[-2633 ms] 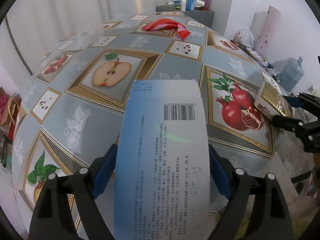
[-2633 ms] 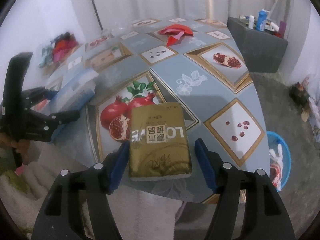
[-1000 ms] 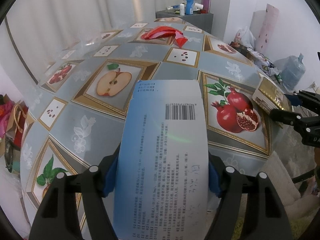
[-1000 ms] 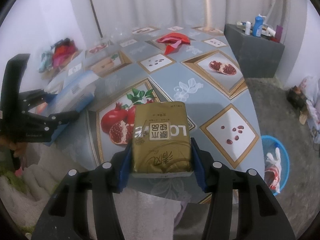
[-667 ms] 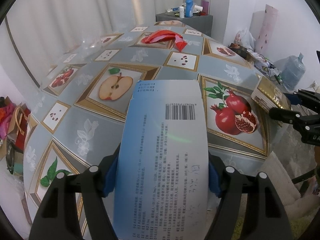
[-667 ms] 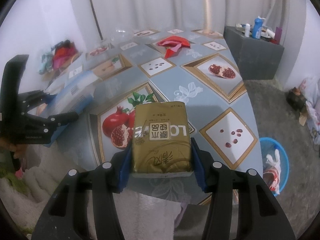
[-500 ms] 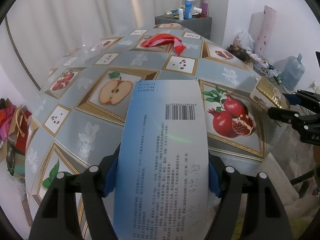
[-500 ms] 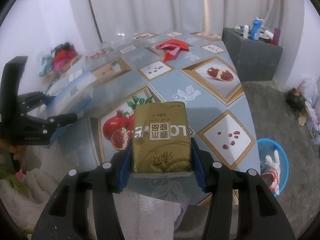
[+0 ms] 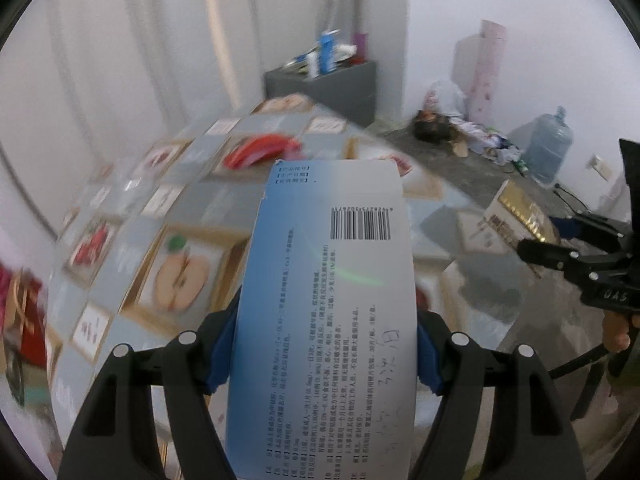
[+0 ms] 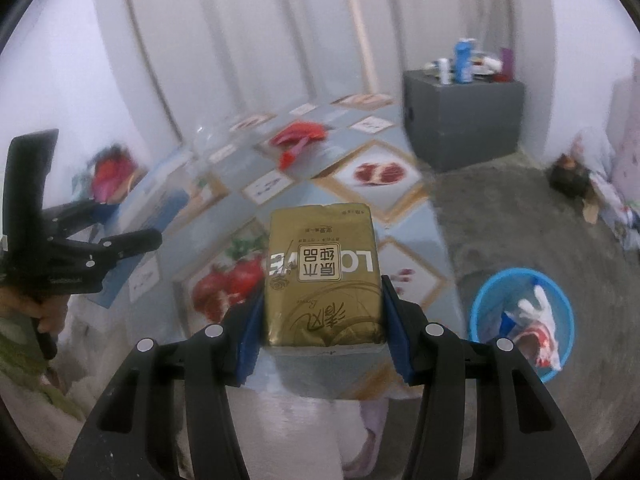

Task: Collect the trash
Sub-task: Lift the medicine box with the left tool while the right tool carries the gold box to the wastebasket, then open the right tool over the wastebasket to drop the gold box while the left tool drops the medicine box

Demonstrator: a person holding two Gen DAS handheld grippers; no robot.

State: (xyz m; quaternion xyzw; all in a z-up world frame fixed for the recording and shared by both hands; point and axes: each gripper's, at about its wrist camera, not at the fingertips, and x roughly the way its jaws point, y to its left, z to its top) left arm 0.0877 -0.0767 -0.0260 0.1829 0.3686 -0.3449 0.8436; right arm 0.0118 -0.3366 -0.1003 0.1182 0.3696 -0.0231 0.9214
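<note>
My left gripper (image 9: 322,344) is shut on a long blue-and-white carton (image 9: 328,300) with a barcode, held above the table with the fruit-pattern cloth (image 9: 120,248). My right gripper (image 10: 320,332) is shut on a gold tissue pack (image 10: 322,276), held over the table's near corner (image 10: 412,276). Each gripper shows in the other's view: the right one with the gold pack (image 9: 516,220) at the right edge, the left one (image 10: 100,248) at the left edge. A red plastic wrapper (image 9: 258,150) lies on the far part of the table; it also shows in the right wrist view (image 10: 298,138).
A blue bin (image 10: 520,320) holding trash stands on the floor right of the table. A grey cabinet (image 10: 464,120) with bottles stands by the far wall. A water jug (image 9: 548,152) and clutter lie on the floor at the right. Bags (image 10: 108,172) sit beyond the table's left side.
Both grippers have closed on their items, lifted them off the table and risen; the views now tilt up and blur, and the blue bin shows more fully.
</note>
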